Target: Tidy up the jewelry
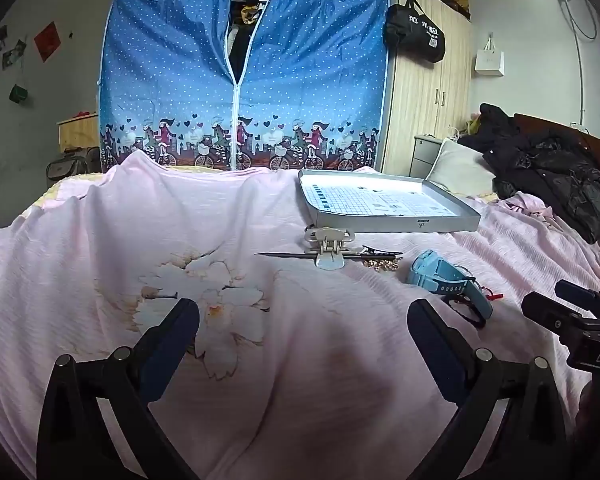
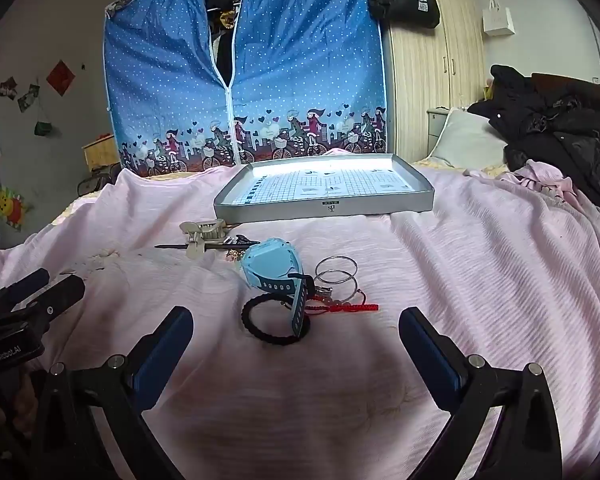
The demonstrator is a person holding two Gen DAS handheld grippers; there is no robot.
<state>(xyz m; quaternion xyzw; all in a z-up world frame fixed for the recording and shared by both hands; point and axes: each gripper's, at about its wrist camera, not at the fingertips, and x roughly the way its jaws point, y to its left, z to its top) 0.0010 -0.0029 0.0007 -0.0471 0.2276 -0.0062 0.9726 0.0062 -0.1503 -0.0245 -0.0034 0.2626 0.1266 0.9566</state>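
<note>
**Cloth, plastic and thin metal on the bed**

The pink bedspread (image 2: 480, 280) is ribbed, matt cloth. The blue watch (image 2: 272, 266) looks like smooth plastic, its strap rubbery. Two hoop rings (image 2: 336, 274) are thin shiny metal. The grey tray (image 2: 324, 210) has a dull, satin finish.

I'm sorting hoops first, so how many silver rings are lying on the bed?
2, overlapping right of the blue watch: far ring, near ring. More may hide in the clutter behind the watch.
</note>
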